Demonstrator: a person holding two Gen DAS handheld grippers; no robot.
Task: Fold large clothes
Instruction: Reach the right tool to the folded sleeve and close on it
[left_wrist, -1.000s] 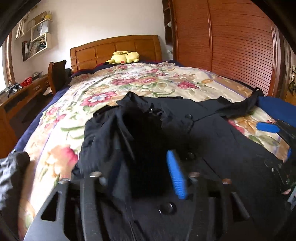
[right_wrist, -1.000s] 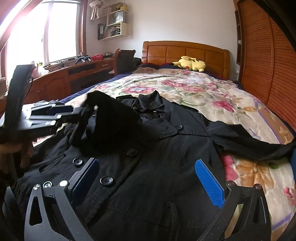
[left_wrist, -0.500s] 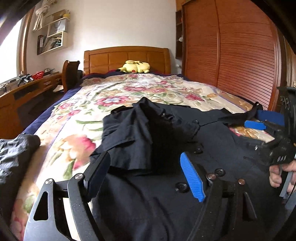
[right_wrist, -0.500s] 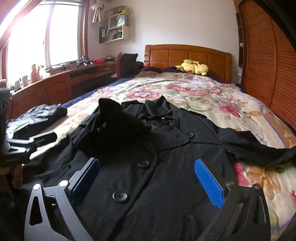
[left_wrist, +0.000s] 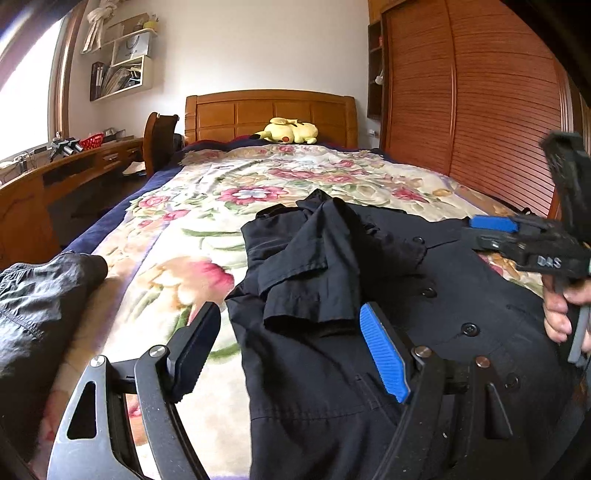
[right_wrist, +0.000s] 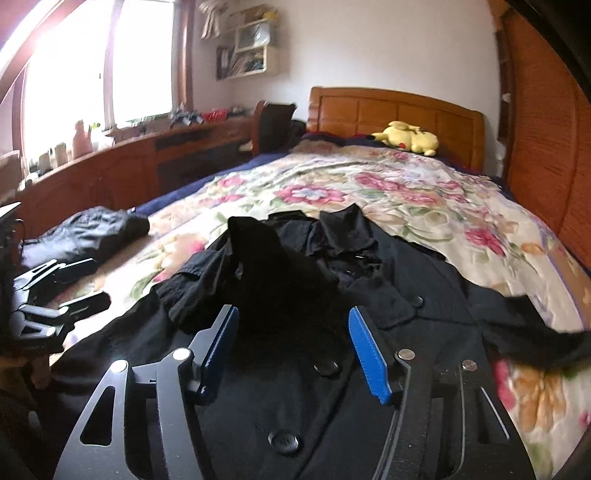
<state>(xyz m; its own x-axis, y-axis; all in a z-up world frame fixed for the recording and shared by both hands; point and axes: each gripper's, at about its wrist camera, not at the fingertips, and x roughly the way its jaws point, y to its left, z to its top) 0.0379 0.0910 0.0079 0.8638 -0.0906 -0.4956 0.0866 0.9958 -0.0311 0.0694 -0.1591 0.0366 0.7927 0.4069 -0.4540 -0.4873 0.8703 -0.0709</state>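
Observation:
A black buttoned coat (left_wrist: 388, 295) lies front up on the floral bedspread (left_wrist: 207, 206). One sleeve (left_wrist: 310, 266) is folded over its chest; the other sleeve (right_wrist: 532, 332) trails right. My left gripper (left_wrist: 291, 350) is open and empty above the coat's left edge. My right gripper (right_wrist: 295, 354) is open and empty over the coat's (right_wrist: 332, 314) front, and shows at the right of the left wrist view (left_wrist: 517, 236). The left gripper shows at the left edge of the right wrist view (right_wrist: 70, 284).
A second dark garment (left_wrist: 40, 295) lies at the bed's left edge, also in the right wrist view (right_wrist: 92, 232). A yellow plush toy (left_wrist: 290, 131) sits by the wooden headboard (left_wrist: 269, 110). A desk (right_wrist: 129, 166) runs along the left, a slatted wardrobe (left_wrist: 480, 110) along the right.
My left gripper let go of the sleeve, which now lies folded on the coat's chest, and pulled back toward the left edge. My right gripper moved forward over the coat's front, and its jaws narrowed.

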